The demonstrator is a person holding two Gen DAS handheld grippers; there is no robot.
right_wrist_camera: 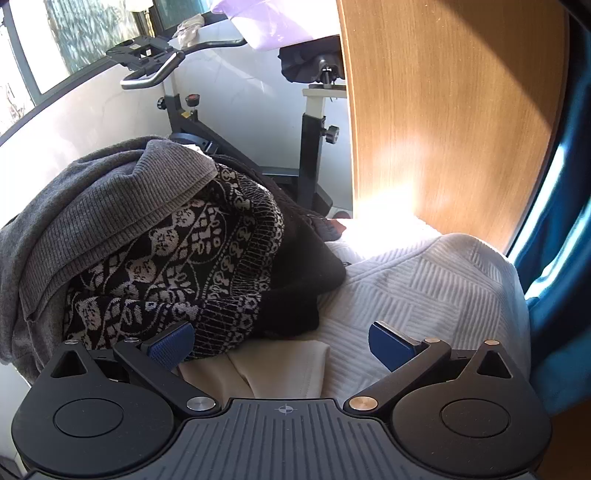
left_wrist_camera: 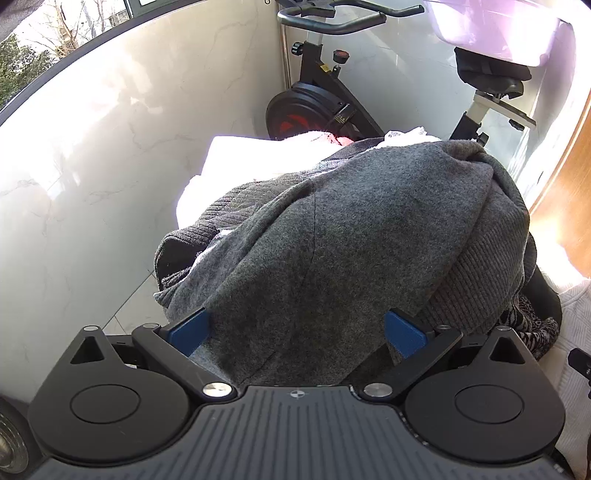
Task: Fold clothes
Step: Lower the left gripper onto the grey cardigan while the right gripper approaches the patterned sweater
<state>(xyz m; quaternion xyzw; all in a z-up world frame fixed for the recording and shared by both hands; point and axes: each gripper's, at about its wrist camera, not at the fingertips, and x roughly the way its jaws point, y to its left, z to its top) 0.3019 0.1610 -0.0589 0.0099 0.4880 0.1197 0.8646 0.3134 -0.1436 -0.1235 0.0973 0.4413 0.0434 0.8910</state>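
Note:
A heap of clothes fills both views. On top lies a grey sweater (left_wrist_camera: 332, 229) with a ribbed hem (right_wrist_camera: 110, 206). Under it sits a black and white patterned knit (right_wrist_camera: 173, 266), and a cream garment (right_wrist_camera: 280, 373) lies flat below that on a white textured cover (right_wrist_camera: 424, 288). My left gripper (left_wrist_camera: 295, 334) is open, its blue pads (left_wrist_camera: 188, 332) on either side of a grey sweater fold that lies between them. My right gripper (right_wrist_camera: 280, 343) is open over the cream garment, its left pad (right_wrist_camera: 170, 347) against the patterned knit.
An exercise bike (left_wrist_camera: 325, 107) stands behind the heap against a pale marble wall (left_wrist_camera: 92, 147). A wooden panel (right_wrist_camera: 443, 122) rises on the right, with a blue curtain (right_wrist_camera: 554, 258) beside it. A lilac tub (left_wrist_camera: 498, 26) sits up high. White fabric (left_wrist_camera: 240, 158) lies sunlit at the back.

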